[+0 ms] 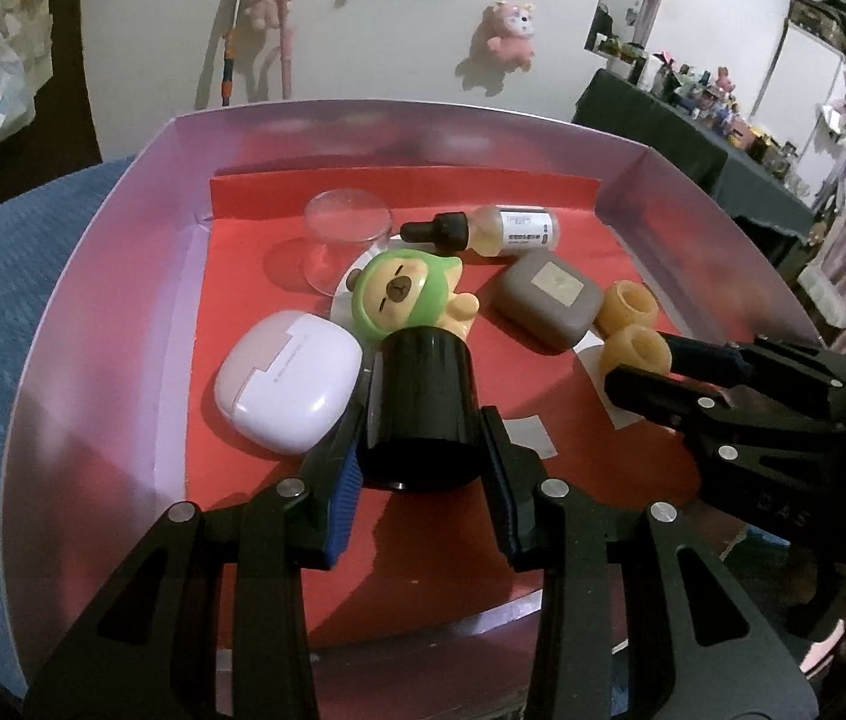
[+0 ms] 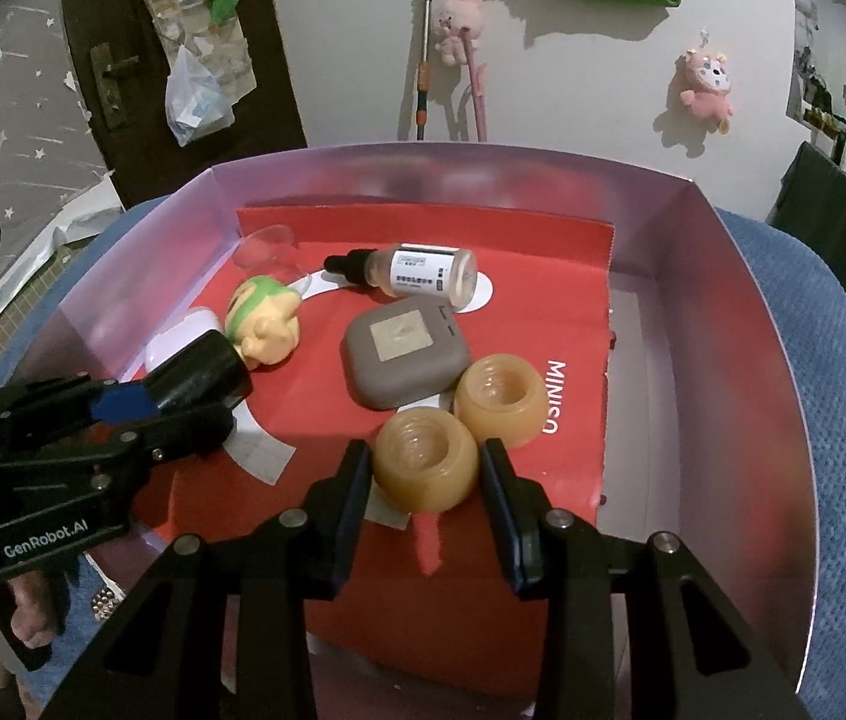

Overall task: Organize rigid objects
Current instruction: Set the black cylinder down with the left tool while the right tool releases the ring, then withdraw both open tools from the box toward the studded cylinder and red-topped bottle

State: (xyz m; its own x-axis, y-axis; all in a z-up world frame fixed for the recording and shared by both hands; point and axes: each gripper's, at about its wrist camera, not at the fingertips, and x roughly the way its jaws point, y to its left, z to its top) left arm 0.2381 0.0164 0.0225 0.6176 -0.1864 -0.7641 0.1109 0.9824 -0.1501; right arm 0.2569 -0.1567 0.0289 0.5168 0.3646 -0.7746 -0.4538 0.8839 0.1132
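Observation:
A pink-walled box with a red floor holds the objects. My left gripper is shut on a black cylinder, also seen from the right wrist. My right gripper has its fingers around the nearer amber cup, touching or nearly touching it; it shows in the left wrist view. A second amber cup sits beside it. A green-hooded bear figure, a white earbud case, a grey case, a dropper bottle and a clear dome lie further in.
The box rests on a blue cloth. Its walls rise on all sides but the near one. A white wall with hanging plush toys stands behind. A dark cluttered table is at the far right.

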